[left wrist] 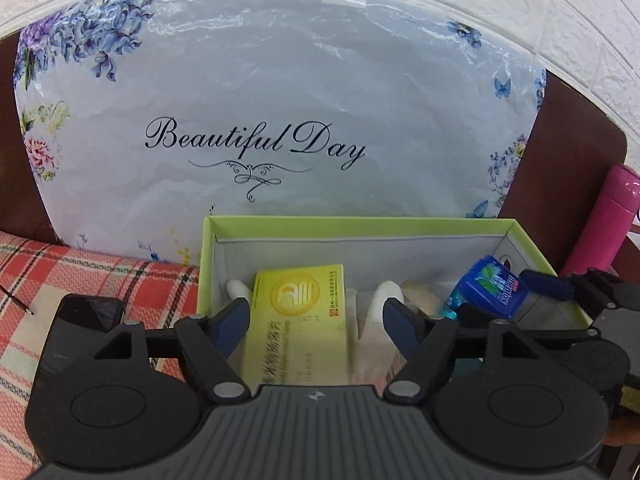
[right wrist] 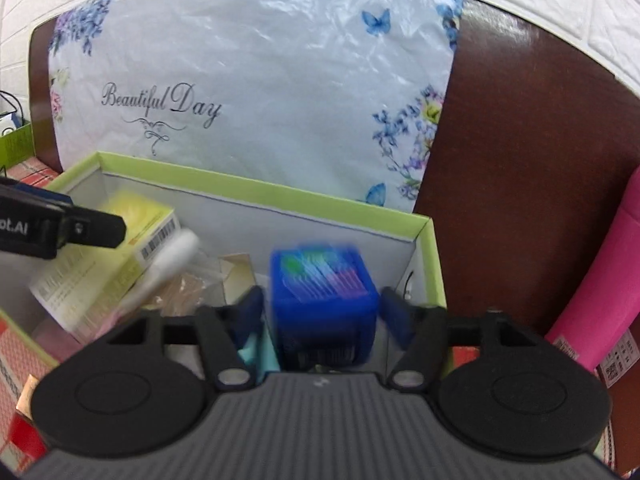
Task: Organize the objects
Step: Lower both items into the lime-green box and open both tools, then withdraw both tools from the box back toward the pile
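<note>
A green-rimmed open box [left wrist: 360,222] holds a yellow carton [left wrist: 300,320], white tubes [left wrist: 388,296] and small packets. My left gripper [left wrist: 316,320] hangs over the box, open. The yellow carton lies between its fingers, with a gap on the right side. A blue mint box [left wrist: 490,288] sits tilted at the right end of the box. In the right wrist view the blue mint box [right wrist: 324,280] is blurred between the fingers of my right gripper [right wrist: 323,314], which is open with small gaps on both sides. One finger [right wrist: 80,228] of the left gripper reaches in over the yellow carton [right wrist: 120,256].
A plastic-wrapped floral pillow [left wrist: 280,100] printed "Beautiful Day" leans on a brown headboard [left wrist: 568,180] behind the box. A pink bottle [left wrist: 608,220] stands to the right. Red plaid bedding [left wrist: 80,280] lies to the left. White brick wall [left wrist: 520,0] rises behind.
</note>
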The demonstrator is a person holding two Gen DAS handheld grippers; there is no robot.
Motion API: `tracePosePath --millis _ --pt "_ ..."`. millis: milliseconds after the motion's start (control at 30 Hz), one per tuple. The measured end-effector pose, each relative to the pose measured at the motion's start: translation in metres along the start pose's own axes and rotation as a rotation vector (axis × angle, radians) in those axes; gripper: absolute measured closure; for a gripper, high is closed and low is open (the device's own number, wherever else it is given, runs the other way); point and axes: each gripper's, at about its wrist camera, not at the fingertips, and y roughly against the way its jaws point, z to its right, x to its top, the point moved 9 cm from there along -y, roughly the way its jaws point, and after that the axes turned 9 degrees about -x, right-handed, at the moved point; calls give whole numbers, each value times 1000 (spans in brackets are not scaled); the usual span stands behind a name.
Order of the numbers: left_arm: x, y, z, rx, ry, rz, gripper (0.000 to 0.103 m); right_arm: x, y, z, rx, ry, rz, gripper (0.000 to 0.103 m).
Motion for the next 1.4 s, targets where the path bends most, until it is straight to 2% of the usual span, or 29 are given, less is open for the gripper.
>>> tracePosePath --millis 133,167,267,467,700,833,1000,1200,1400 --pt "4 19 3 -7 11 31 26 11 26 8 -12 -10 67 10" --pt "6 26 3 -5 10 40 26 15 36 12 -20 -21 91 5" --pt "7 48 8 3 17 54 26 23 66 21 -40 -43 147 1" --pt "-4 93 27 23 3 77 26 26 128 33 -47 -111 213 0" --pt "-36 142 43 -24 12 123 26 4 201 35 -39 -142 288 0" --pt "-58 156 51 -49 20 118 26 -14 233 34 -54 -150 313 0" --pt "-89 163 67 -80 3 93 26 -47 257 33 -52 -195 293 0" --pt "-123 157 81 -128 21 30 26 -96 268 27 -47 -262 227 0" --pt "-138 138 99 -144 -36 -17 26 -144 266 19 -62 -276 138 0"
